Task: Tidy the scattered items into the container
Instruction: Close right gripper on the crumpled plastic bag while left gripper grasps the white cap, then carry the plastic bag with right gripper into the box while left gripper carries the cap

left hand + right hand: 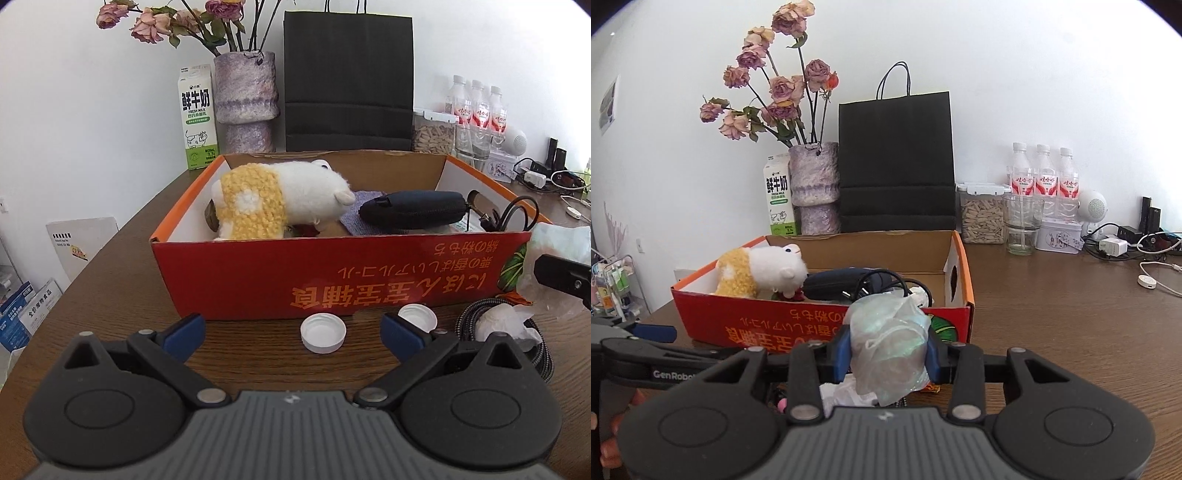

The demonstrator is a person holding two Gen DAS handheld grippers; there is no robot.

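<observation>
Right claw [888,354] clamps crumpled translucent plastic bag [890,347]; left claw [291,328] gapes. Slippery film may slide out short of red cardboard box [820,321].

Right gripper [889,356] clamped on a crumpled plastic bag [889,347].
I see my jaws pinching the bag in front of the red cardboard box [827,325], which holds a plush toy [764,275] on the wooden bench [1071,314].
</observation>
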